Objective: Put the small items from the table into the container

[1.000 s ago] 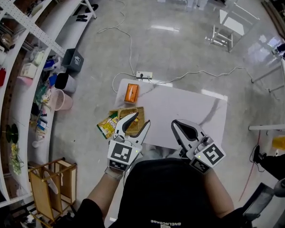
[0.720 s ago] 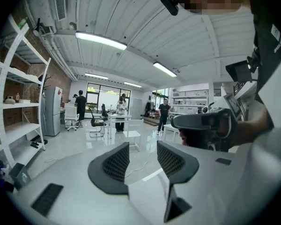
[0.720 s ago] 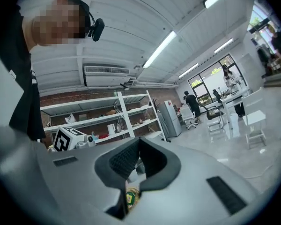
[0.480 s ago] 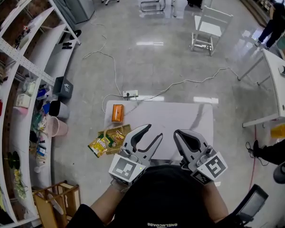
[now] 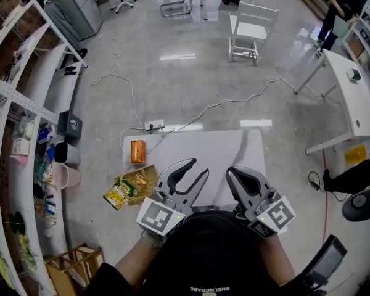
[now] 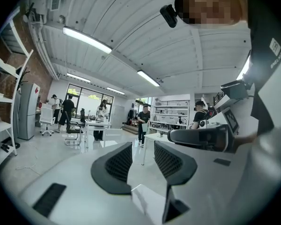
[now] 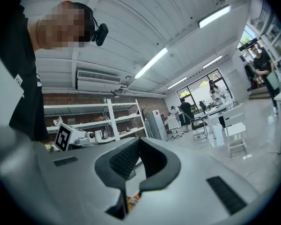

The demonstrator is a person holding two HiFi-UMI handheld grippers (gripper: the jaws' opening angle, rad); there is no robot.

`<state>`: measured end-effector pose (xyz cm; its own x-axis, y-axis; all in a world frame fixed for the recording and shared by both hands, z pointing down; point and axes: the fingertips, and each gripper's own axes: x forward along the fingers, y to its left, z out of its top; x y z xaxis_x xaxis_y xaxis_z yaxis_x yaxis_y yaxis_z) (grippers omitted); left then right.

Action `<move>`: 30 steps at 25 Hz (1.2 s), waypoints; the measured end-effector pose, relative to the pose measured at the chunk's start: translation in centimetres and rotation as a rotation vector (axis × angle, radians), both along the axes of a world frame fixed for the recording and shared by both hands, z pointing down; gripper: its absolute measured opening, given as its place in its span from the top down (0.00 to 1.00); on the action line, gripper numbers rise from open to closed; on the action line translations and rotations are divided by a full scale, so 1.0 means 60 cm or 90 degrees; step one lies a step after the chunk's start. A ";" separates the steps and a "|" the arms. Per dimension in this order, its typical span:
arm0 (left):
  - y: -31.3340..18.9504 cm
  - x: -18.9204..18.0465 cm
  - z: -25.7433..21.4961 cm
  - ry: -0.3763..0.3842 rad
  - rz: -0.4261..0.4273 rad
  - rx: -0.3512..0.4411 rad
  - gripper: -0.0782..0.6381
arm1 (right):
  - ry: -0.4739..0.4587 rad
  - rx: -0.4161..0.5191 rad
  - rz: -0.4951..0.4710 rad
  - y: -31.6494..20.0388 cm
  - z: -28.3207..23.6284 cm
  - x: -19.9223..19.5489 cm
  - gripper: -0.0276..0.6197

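The head view looks down on a white marble-patterned table point(image 5: 234, 150). An orange box point(image 5: 137, 151) lies at its left end. Just below that, a brown tray-like container point(image 5: 149, 176) holds yellow snack packets point(image 5: 118, 193). Both grippers are raised in front of my chest, above the table's near edge, and touch nothing. My left gripper point(image 5: 197, 168) has its jaws apart and closing, with nothing between them; in its own view the left gripper point(image 6: 143, 161) faces out over the room. My right gripper point(image 5: 234, 172) is shut and empty, and the right gripper point(image 7: 139, 146) shows its tips meeting.
Curved shelves point(image 5: 24, 103) full of goods run along the left, with a pink bin point(image 5: 65, 176) and a wooden rack point(image 5: 74, 270) beside them. A power strip point(image 5: 153, 126) and cable lie on the floor beyond the table. A white chair point(image 5: 250, 26) and a white desk point(image 5: 357, 97) stand farther off.
Both grippers have lifted off the table area and drawn back toward my chest. The left jaws have narrowed a little. The head view has tilted up and shows more of the room.
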<state>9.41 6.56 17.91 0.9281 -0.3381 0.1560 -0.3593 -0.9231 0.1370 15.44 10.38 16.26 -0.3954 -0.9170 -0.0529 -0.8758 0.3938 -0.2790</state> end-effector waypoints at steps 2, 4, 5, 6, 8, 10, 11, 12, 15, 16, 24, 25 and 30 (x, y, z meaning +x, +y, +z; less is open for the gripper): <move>0.002 0.011 0.002 -0.004 0.007 -0.003 0.68 | 0.003 -0.002 0.001 0.002 0.001 0.009 0.94; 0.004 0.017 0.004 -0.006 0.011 -0.005 0.68 | 0.001 -0.006 -0.002 0.003 -0.001 0.012 0.94; 0.005 0.018 0.005 -0.008 0.012 -0.006 0.68 | -0.001 -0.008 -0.003 0.002 -0.002 0.011 0.94; 0.004 0.019 0.006 -0.009 0.013 -0.009 0.68 | -0.002 -0.009 -0.004 0.001 -0.003 0.009 0.94; 0.001 0.017 0.010 -0.012 0.011 -0.015 0.68 | 0.002 -0.009 -0.006 -0.001 -0.004 0.005 0.94; -0.007 0.014 0.014 -0.013 0.007 -0.020 0.68 | 0.012 0.004 -0.002 -0.007 -0.002 0.005 0.94; -0.011 0.012 0.016 -0.014 0.005 -0.022 0.68 | 0.013 0.008 -0.001 -0.010 0.000 0.004 0.94; -0.013 0.010 0.018 -0.015 0.005 -0.024 0.68 | 0.011 0.007 -0.001 -0.012 0.001 0.003 0.94; -0.015 0.012 0.021 -0.017 0.007 -0.029 0.68 | 0.010 0.006 0.002 -0.014 0.003 0.005 0.94; -0.016 0.012 0.021 -0.019 0.007 -0.030 0.68 | 0.013 0.007 0.002 -0.015 0.003 0.006 0.94; -0.025 0.025 0.026 -0.013 0.021 -0.016 0.68 | 0.000 -0.006 0.005 -0.018 0.001 0.007 0.94; -0.024 0.026 0.026 -0.015 0.022 -0.015 0.68 | 0.000 -0.003 0.008 -0.019 0.003 0.009 0.94; -0.023 0.034 0.026 -0.019 0.023 -0.017 0.68 | 0.006 0.002 0.019 -0.014 0.008 0.027 0.94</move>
<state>11.48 5.20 19.49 0.9342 -0.3000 0.1931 -0.3305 -0.9316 0.1516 17.06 9.53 16.73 -0.3683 -0.9282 -0.0524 -0.8899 0.3683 -0.2691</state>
